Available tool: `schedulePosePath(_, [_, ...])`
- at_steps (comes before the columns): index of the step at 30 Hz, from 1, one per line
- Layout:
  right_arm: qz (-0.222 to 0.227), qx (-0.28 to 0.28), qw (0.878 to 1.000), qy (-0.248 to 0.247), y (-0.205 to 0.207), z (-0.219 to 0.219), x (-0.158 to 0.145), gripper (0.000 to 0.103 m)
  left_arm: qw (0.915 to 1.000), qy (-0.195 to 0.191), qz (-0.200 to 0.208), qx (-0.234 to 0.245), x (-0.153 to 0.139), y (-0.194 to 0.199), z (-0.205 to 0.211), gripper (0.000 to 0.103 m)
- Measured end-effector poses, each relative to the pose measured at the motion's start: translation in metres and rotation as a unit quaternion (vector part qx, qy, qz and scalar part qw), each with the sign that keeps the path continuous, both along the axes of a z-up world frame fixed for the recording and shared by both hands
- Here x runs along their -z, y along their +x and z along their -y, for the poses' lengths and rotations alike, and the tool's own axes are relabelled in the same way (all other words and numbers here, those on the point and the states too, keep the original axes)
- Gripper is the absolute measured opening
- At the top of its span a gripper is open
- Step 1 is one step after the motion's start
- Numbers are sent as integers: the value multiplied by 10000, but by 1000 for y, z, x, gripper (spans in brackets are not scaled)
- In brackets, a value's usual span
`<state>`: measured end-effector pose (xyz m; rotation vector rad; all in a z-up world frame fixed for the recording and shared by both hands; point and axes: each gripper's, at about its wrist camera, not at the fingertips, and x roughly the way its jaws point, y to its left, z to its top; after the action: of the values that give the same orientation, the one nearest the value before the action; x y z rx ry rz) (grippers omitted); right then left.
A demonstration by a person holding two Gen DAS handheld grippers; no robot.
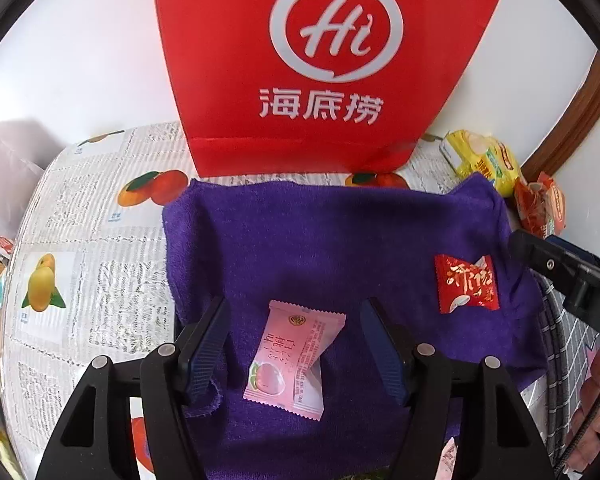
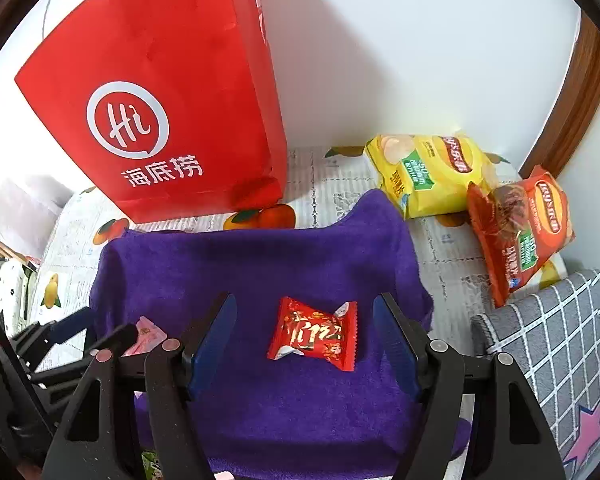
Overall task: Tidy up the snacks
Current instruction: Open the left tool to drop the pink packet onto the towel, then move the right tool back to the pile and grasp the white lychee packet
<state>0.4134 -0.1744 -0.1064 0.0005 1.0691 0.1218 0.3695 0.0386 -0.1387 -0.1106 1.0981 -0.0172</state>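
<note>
A pink peach candy packet (image 1: 290,362) lies on the purple towel (image 1: 320,236), between the open fingers of my left gripper (image 1: 296,320). A red candy packet (image 1: 466,282) lies to its right; in the right wrist view the red candy (image 2: 314,334) lies between the open fingers of my right gripper (image 2: 306,320). Neither gripper holds anything. The left gripper (image 2: 96,330) shows at the left of the right wrist view, with the pink candy (image 2: 146,340) partly hidden behind it. The right gripper's finger (image 1: 540,258) shows at the right of the left wrist view.
A red paper bag (image 1: 328,60) stands behind the towel against the white wall. A yellow chip bag (image 2: 432,172) and an orange chip bag (image 2: 520,232) lie at the back right. A grey checked cloth (image 2: 552,340) is at the right. The fruit-print tablecloth (image 1: 84,260) covers the table.
</note>
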Motion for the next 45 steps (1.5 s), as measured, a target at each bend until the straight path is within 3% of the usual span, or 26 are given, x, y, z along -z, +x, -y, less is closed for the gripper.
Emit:
schedulePosePath(9, [439, -16, 9990, -32, -14, 0, -26, 71, 9993, 165, 200, -278, -20, -6, -12, 66])
schedulePosePath(17, [603, -168, 9980, 41, -48, -3, -42, 70, 9989, -144, 403, -197, -42, -16, -16, 66])
schedulePosePath(23, [320, -148, 9989, 307, -98, 16, -9, 70, 9982, -193, 559, -60, -57, -26, -9, 66])
schedulePosePath(28, [79, -107, 9998, 118, -132, 27, 22, 68, 9967, -254, 758, 173, -72, -37, 2, 66])
schedulePosePath(32, [-143, -50, 9994, 297, -152, 40, 44, 65, 9954, -330, 848, 302, -82, -45, 8, 66])
schedulePosePath(37, [-376, 6, 9987, 342, -158, 47, 67, 62, 9941, -351, 937, 416, -92, -52, 14, 66])
schedulePosePath(41, [-492, -153, 9957, 768, -157, 48, 77, 61, 9932, -414, 980, 464, -98, -56, 16, 66])
schedulePosePath(45, [-598, -320, 9939, 873, -155, 42, 83, 61, 9927, -451, 1031, 440, -102, -59, 13, 66])
